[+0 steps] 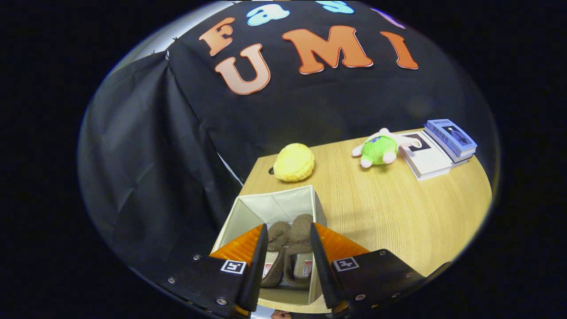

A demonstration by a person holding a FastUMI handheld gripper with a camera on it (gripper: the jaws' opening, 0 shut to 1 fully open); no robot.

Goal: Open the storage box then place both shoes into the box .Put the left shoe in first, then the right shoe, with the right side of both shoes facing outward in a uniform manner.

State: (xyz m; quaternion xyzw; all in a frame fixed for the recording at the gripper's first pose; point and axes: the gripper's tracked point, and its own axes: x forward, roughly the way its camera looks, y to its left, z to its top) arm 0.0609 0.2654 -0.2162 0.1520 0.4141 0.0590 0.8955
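claw [289,241] is hanging above the box [248,212], its two fingers standing apart at a middling gap and gripping nothing; open air is lying between them, and through that gap the shoes are showing below.

box is sitting just under and ahead of the fingers, near the table's [398,208] near corner, close to the black cloth wall [146,155] on the left. it is looking like a pale cream fabric cube with thin, soft walls and an open top; no lid can be seen on it. its far corner is pointing away from the claw, and the inside walls are showing light and creased.

both shoes are lying inside it, side by side and touching. left shoe [275,250] is resting nearer the left finger, right shoe [301,241] nearer the right finger. they are looking like fuzzy grey-brown slippers with rounded toes pointing away from the claw and open heels toward it; paler insoles with small labels are showing in the heel ends.

beyond the box, a yellow plush [294,162] is sitting on the wood-grain table. further off to the right, a green plush [380,149] with pale limbs is lying beside the books [438,148], touching their edge; a blue-covered stack is resting on an open or flat white one.
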